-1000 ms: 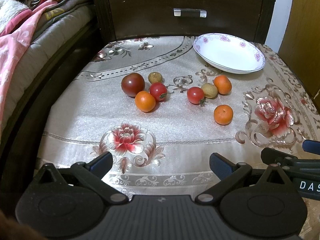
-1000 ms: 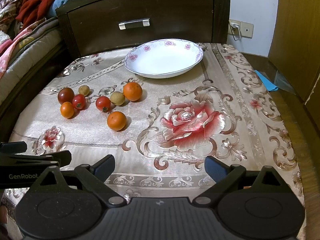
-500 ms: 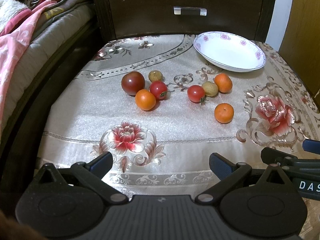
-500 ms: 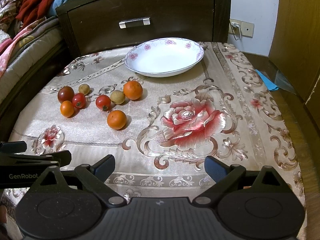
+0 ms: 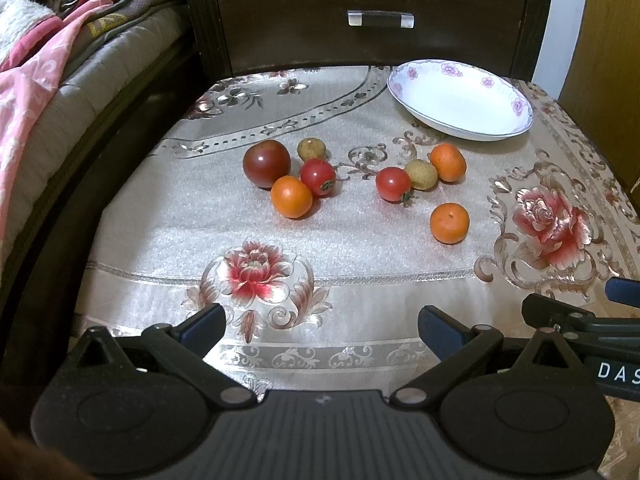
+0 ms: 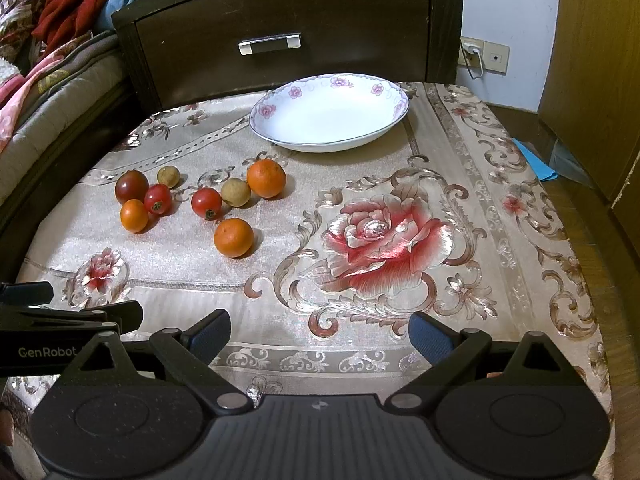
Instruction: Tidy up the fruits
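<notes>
Eight small fruits [image 5: 291,196] loose on cloth; plate [image 5: 460,100] empty.

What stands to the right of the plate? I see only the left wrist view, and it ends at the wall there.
Observer: A wall socket with a plug in it, behind the far right corner of the tablecloth.
Operator: Is the right claw open? I see only its side.
Observer: Yes. The right claw is open and holds nothing; its blue pads stand wide apart.
Operator: Does anything lie beside the table on that side?
Observer: A blue sheet lies on the lower wooden surface, past the right edge of the cloth.
</notes>
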Action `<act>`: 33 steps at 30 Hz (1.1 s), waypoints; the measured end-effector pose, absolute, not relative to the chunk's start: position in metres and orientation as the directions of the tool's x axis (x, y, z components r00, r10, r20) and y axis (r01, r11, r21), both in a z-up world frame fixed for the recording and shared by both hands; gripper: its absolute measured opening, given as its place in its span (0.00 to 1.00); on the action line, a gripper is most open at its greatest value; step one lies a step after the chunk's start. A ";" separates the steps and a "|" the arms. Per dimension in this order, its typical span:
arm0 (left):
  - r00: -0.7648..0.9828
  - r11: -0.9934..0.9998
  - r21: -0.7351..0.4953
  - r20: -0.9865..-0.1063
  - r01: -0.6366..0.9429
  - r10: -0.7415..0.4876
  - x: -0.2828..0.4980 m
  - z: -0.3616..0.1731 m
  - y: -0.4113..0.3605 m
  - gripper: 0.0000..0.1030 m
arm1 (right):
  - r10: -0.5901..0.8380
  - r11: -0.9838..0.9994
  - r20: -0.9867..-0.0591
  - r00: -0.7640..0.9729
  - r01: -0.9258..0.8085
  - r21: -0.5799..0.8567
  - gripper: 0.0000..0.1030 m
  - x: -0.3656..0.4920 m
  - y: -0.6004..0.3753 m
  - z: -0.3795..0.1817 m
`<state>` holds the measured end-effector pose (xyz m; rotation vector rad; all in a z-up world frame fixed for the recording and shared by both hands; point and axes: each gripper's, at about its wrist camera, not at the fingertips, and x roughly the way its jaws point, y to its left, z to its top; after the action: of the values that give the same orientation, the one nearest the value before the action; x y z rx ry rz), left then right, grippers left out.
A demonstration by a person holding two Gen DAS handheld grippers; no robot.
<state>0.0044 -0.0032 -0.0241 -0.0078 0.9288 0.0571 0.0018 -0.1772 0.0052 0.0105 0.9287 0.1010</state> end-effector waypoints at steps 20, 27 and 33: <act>0.590 0.994 -0.007 -0.805 -0.105 0.056 0.013 -0.019 0.009 1.00 | 0.157 0.984 -0.793 0.588 -0.163 0.074 0.84 0.016 -0.168 0.006; 0.612 0.995 0.060 -0.785 -0.078 0.095 0.020 -0.022 0.015 1.00 | 0.258 0.951 -0.788 0.559 -0.292 0.104 0.63 0.042 -0.152 0.009; 0.627 0.993 0.091 -0.770 -0.073 0.117 0.032 -0.023 0.020 1.00 | 0.326 0.913 -0.799 0.505 -0.386 0.129 0.47 0.067 -0.140 -0.001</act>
<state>0.0318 0.0201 -0.0232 0.0529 0.8865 0.1087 0.0665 -0.1405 -0.0012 -0.0693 0.9489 0.4304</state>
